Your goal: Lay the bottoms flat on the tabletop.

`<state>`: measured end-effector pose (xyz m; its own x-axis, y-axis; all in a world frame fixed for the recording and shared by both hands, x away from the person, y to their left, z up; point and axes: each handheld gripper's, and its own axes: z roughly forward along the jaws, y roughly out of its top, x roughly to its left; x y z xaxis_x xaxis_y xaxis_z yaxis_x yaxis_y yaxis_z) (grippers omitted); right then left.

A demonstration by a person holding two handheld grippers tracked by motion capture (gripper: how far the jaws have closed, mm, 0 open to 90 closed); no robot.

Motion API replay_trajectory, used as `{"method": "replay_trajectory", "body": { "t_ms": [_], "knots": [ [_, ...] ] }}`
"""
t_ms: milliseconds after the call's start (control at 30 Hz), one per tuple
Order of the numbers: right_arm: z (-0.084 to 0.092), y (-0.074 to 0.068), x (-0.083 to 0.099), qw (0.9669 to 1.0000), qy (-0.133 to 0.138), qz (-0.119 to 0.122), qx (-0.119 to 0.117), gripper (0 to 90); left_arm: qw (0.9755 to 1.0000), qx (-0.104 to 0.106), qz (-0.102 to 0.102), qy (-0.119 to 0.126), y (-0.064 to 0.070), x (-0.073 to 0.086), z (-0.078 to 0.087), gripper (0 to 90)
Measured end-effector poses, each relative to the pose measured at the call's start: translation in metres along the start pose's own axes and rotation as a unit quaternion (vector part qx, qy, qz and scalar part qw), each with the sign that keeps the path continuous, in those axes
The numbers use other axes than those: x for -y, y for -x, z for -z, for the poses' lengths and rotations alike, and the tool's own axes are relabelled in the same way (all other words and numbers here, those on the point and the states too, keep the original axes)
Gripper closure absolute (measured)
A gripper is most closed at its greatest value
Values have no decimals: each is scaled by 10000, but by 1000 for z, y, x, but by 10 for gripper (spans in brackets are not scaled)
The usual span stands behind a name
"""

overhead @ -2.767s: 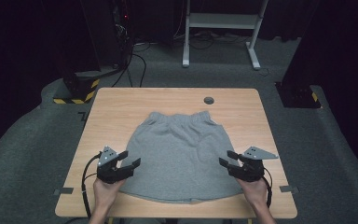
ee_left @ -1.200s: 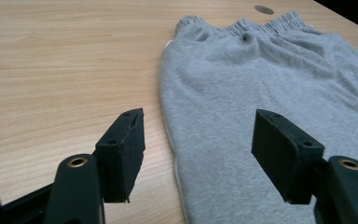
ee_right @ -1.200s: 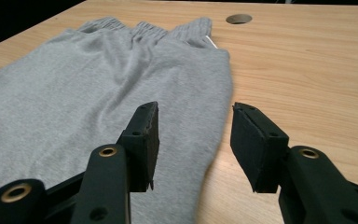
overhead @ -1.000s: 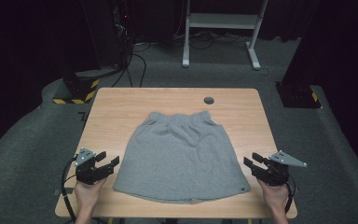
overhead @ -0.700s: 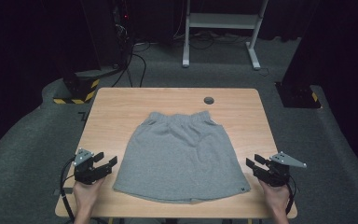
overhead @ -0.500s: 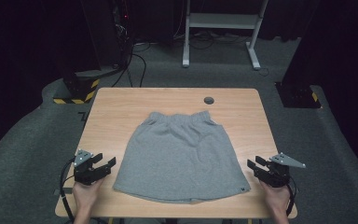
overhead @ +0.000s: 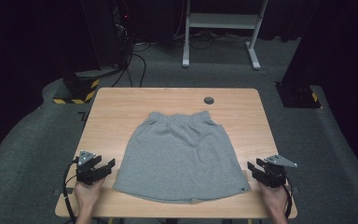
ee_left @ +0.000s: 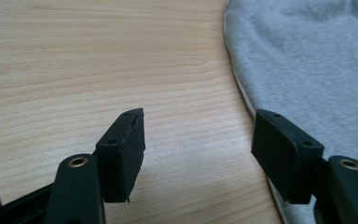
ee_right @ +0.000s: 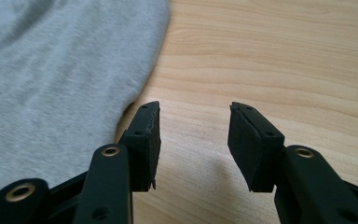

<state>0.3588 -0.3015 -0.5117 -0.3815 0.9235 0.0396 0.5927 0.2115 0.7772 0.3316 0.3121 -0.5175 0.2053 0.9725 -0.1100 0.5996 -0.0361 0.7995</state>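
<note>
Grippers have drawn back off the grey skirt [overhead: 182, 156]: the left gripper [overhead: 103, 166] and right gripper [overhead: 257, 168] now sit low beside its hem corners, jaws apart and empty, leaving it flat mid-table [overhead: 121, 107], probably spread and ready for folding.

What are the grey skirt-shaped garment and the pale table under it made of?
Grey skirt-shaped garment: probably soft cotton-like jersey knit, matte; fine fuzzy heathered surface, gathered waistband. Pale table: wood or wood-look laminate, smooth satin; long grain lines, hard to tell which.
</note>
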Motion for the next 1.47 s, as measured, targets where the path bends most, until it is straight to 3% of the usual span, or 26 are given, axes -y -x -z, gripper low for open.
{"method": "replay_trajectory", "body": {
  "t_ms": [233,600,733,833,1467],
  "knots": [
    [-5,3,3,9997,-124,-30,203,528,9998,-202,-41,-27,-1,2,-4,352],
    [-10,4,5,9988,-298,-23,381,505,9994,-314,-68,-139,-1,4,-10,349],
    [-10,3,5,9987,-314,19,403,481,9987,-356,-97,-341,0,4,-12,344],
    [-10,2,5,9988,-324,31,373,445,9973,-511,-312,-416,6,5,-13,323],
    [-10,2,5,9987,-322,16,385,428,9976,-455,-311,-424,7,5,-13,295]
  ]
}}
